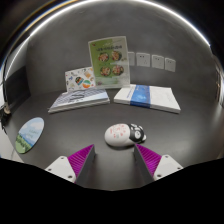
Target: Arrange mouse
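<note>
A small white mouse (120, 134) with a black rounded end and a printed pattern lies on the grey table (60, 130), just ahead of my fingers and a little toward the right one. My gripper (114, 158) is open and empty. Its magenta pads (82, 156) stand wide apart, short of the mouse, with bare table between them. Nothing is held.
A blue-edged book (80, 99) and a white and blue booklet (147, 96) lie beyond the mouse. A leaflet (108, 60) stands against the back wall. An oval blue-green mat (29, 135) lies at the left.
</note>
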